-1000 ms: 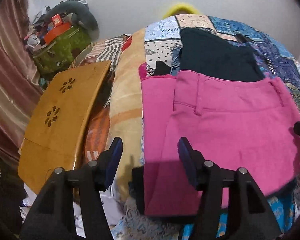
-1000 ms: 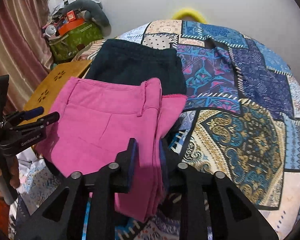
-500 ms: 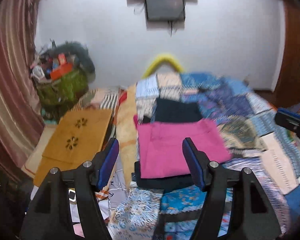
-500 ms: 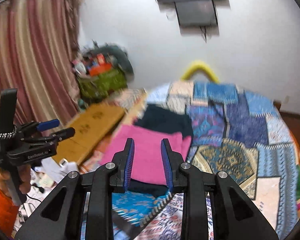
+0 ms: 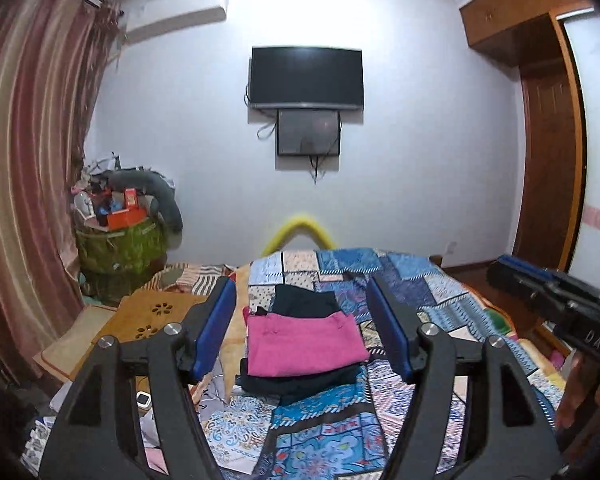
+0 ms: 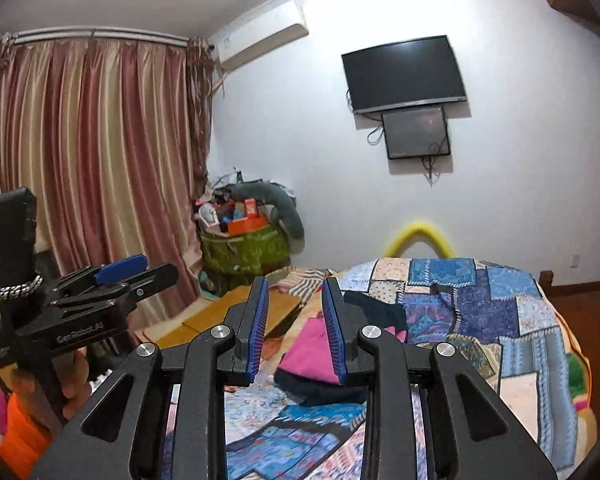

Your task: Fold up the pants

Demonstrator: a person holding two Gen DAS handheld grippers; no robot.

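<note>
Pants (image 5: 304, 343) folded on bed (image 5: 428, 296), well beyond empty hand-held gripper (image 5: 302, 330)

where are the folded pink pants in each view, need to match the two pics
Left wrist view: the pink pants lie lower centre on the patchwork quilt, framed between the left claw's fingers.
Right wrist view: the pink pants sit lower centre, partly hidden behind the right claw's right finger.
Shared landmark: the wall TV above the bed.
</note>
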